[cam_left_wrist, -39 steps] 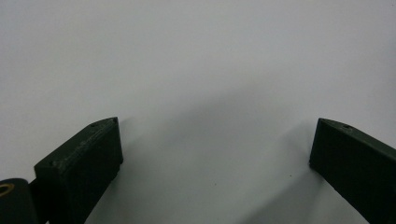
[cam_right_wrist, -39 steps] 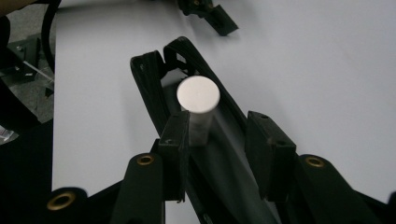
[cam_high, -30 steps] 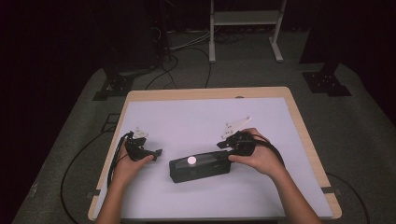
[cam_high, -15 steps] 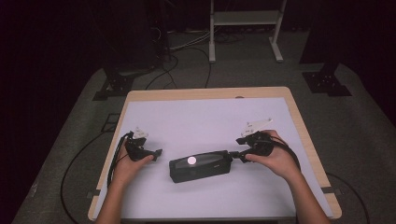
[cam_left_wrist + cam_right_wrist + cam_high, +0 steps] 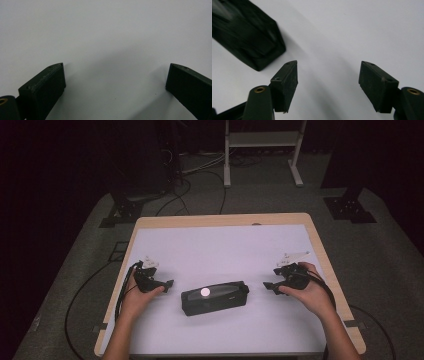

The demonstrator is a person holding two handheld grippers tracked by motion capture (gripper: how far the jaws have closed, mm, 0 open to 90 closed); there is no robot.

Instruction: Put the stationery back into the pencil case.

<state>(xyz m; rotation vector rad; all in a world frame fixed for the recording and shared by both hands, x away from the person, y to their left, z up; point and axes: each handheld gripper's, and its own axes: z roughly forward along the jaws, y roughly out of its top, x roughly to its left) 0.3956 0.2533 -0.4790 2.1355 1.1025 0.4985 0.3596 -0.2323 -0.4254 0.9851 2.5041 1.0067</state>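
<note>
The right hand-held gripper [image 5: 270, 286] has let go, jaws spreading empty, clear of the black case [image 5: 214, 297]; left hand-held gripper [image 5: 167, 285] spread, idle.

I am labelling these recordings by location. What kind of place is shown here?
Probably a recording studio or lab, not a home: a lone table with a white top stands on grey carpet, dark curtains surround it, cables cross the floor, and a metal stand is behind.

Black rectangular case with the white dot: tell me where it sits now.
High view: the black rectangular case lies on the white table near its front edge, between the left gripper and right gripper, touching neither.
</note>
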